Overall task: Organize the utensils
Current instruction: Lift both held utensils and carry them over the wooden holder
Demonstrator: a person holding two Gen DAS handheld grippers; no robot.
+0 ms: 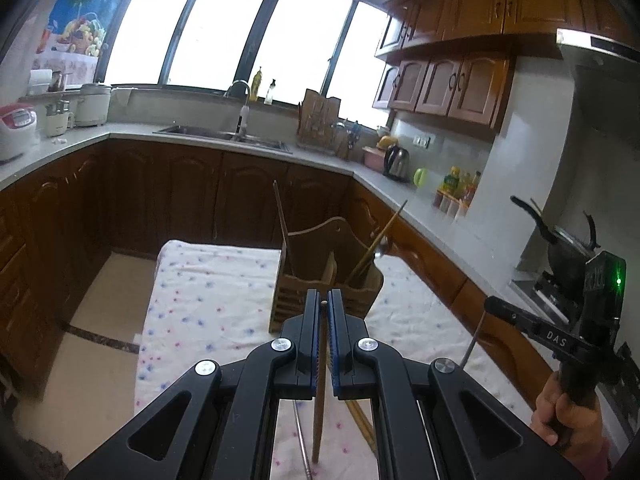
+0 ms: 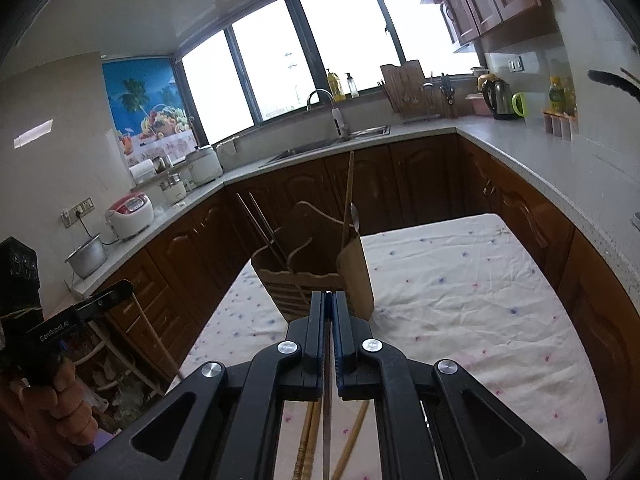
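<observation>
While clamped in the left tool (image 1: 323, 304), wooden chopstick (image 1: 319, 400) hanging near-vertical, tip down. Right tool (image 2: 329, 304) closed on thin metal utensil (image 2: 327, 432), likewise upright. Wooden holder (image 1: 326, 276) straight ahead on cloth-covered desk (image 1: 208, 300), just beyond both; left seemingly nearer.

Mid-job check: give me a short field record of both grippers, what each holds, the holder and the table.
left gripper: shut on wooden chopstick
right gripper: shut on thin metal utensil, its type unclear
wooden holder: upright on the table, ahead of both grippers
holder contents: several chopsticks, one spoon
table: covered by a floral cloth, more utensils lying under the grippers
</observation>
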